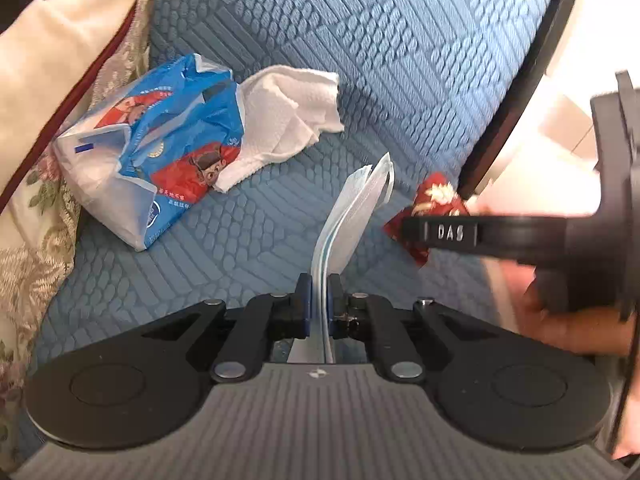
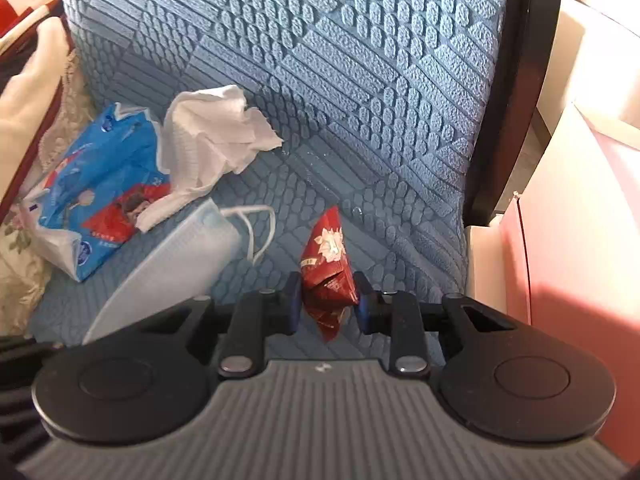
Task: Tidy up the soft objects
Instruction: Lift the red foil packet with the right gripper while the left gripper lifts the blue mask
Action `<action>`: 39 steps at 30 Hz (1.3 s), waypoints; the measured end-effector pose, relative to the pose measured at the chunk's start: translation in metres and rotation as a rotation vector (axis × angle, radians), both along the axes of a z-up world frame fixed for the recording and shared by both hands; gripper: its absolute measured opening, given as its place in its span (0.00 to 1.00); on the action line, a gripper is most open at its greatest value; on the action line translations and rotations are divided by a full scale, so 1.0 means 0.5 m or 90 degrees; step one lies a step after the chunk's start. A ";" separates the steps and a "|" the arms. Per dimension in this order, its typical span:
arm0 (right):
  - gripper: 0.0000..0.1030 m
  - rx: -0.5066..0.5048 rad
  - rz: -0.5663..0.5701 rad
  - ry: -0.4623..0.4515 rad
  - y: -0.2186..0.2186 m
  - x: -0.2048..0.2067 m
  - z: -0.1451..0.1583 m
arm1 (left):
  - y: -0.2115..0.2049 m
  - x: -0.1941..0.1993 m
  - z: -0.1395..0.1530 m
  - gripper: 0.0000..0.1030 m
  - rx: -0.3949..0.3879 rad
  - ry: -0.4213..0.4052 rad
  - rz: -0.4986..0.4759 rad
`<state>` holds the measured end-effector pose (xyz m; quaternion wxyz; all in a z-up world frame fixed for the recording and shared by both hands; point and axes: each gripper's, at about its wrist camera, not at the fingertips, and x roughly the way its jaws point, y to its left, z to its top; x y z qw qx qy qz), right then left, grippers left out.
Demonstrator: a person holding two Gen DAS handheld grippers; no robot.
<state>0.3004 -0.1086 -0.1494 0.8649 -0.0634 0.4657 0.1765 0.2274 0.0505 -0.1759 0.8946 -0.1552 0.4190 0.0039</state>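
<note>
My left gripper (image 1: 319, 295) is shut on a light blue face mask (image 1: 352, 208), held edge-up above the blue sofa seat (image 1: 400, 60); the mask also shows in the right wrist view (image 2: 180, 256). My right gripper (image 2: 328, 300) is shut on a crumpled red snack packet (image 2: 328, 264), which also shows in the left wrist view (image 1: 432, 196) beside the right gripper's body. A blue and red tissue pack (image 1: 160, 160) lies at the left with a white tissue (image 1: 292, 116) spilling out of it; both show in the right wrist view too, the pack (image 2: 96, 192) and the tissue (image 2: 212, 136).
A floral cushion (image 1: 36, 240) and cream cloth (image 1: 60, 40) lie along the sofa's left side. The dark sofa frame (image 2: 516, 80) runs down the right, with a pale pink surface (image 2: 580, 240) beyond it.
</note>
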 end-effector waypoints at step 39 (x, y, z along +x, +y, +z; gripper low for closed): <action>0.29 0.012 0.011 -0.036 -0.081 -0.218 0.101 | -0.018 -0.118 0.059 0.09 -0.014 -0.007 0.011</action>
